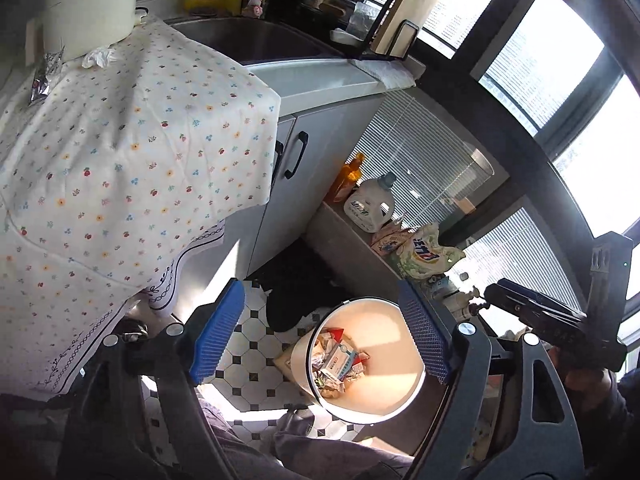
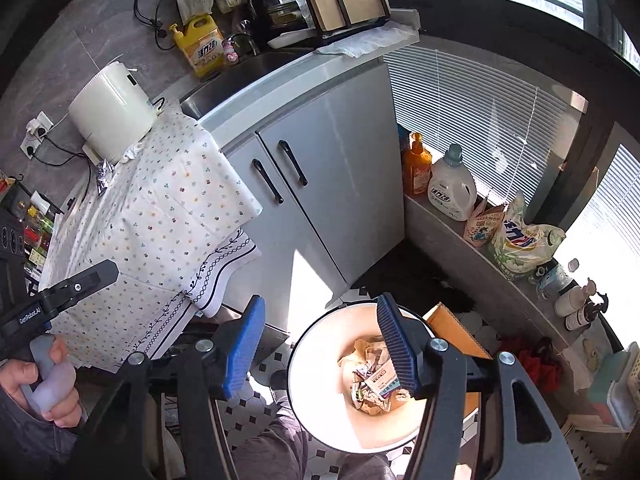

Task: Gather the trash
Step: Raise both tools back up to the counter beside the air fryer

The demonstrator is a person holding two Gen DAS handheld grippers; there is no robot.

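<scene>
"GenRobot.AI" on left tongs [image 2: 64,296], bin [image 2: 320,400] below

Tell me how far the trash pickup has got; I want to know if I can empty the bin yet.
Done: the bin on the floor holds wrappers and a small carton. In hand: nothing; the left gripper and right gripper are open and empty above it. Left: a crumpled tissue and a foil wrapper lie on the flowered cloth by the white appliance.
</scene>
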